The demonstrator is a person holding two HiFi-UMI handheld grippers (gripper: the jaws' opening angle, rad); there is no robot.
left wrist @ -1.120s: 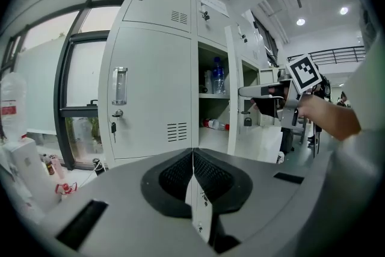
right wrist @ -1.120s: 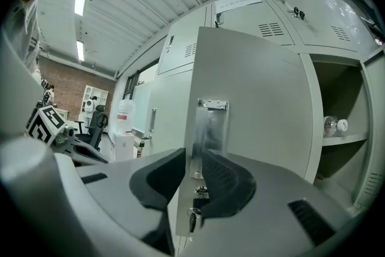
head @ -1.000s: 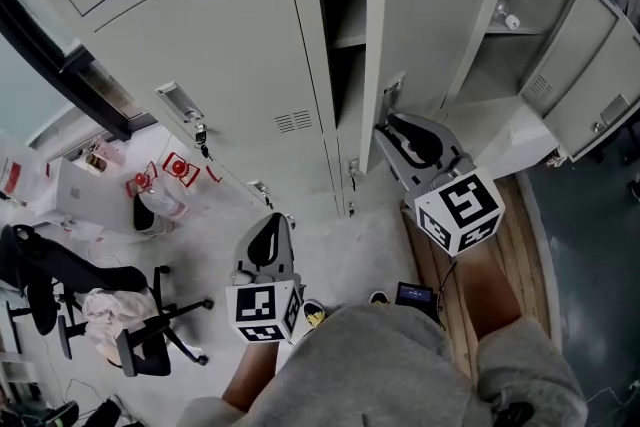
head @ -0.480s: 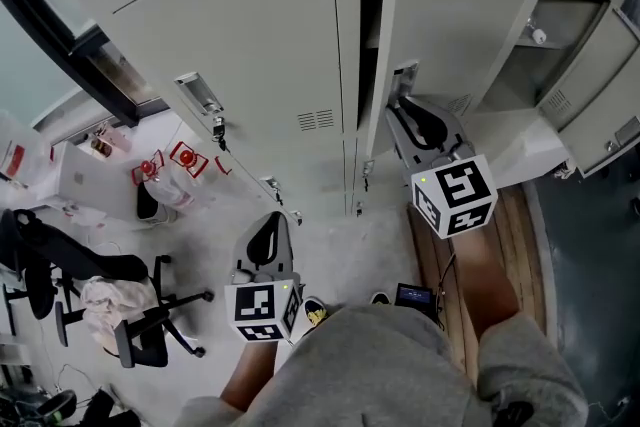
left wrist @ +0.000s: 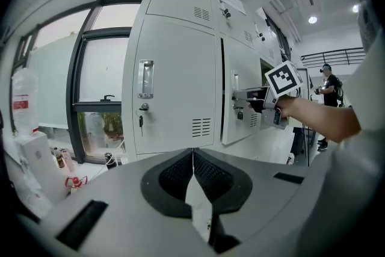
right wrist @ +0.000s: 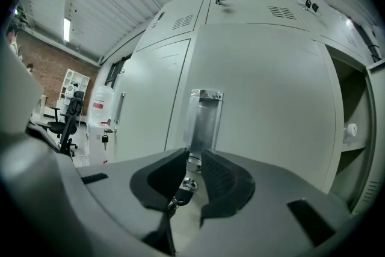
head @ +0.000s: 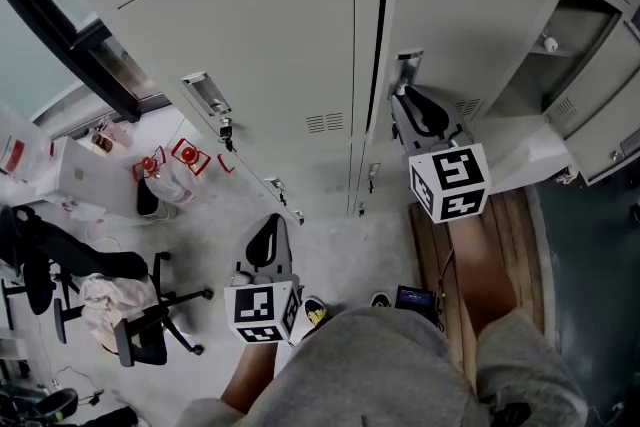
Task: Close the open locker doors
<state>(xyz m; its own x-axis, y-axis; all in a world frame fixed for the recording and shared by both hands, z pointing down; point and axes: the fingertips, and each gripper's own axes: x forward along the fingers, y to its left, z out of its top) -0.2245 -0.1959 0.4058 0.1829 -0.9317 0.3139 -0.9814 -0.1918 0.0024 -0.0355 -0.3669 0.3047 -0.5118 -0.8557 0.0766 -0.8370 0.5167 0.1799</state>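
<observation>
The tall grey locker door (head: 480,25) stands almost flush with its frame, with only a dark slit left along its left edge. My right gripper (head: 401,97) is at that door's metal handle plate (right wrist: 204,120). Its jaws have just been closing and now sit on the key lock (right wrist: 187,183) below the plate, with the key hanging between the pads. My left gripper (head: 267,223) hangs low, away from the lockers. It is shut, with nothing in it (left wrist: 192,153). Further right, another locker (head: 560,45) is open, its door (head: 600,115) swung out.
The closed locker on the left has a key hanging in its lock (head: 226,130). An office chair (head: 120,315) and red items (head: 180,160) are on the floor at the left. A small device (head: 415,296) lies by a wooden strip (head: 520,225). A person (left wrist: 329,84) stands far off.
The locker door has swung from well ajar to almost closed, and my right gripper has gone with it at the handle. The left gripper has barely shifted.
</observation>
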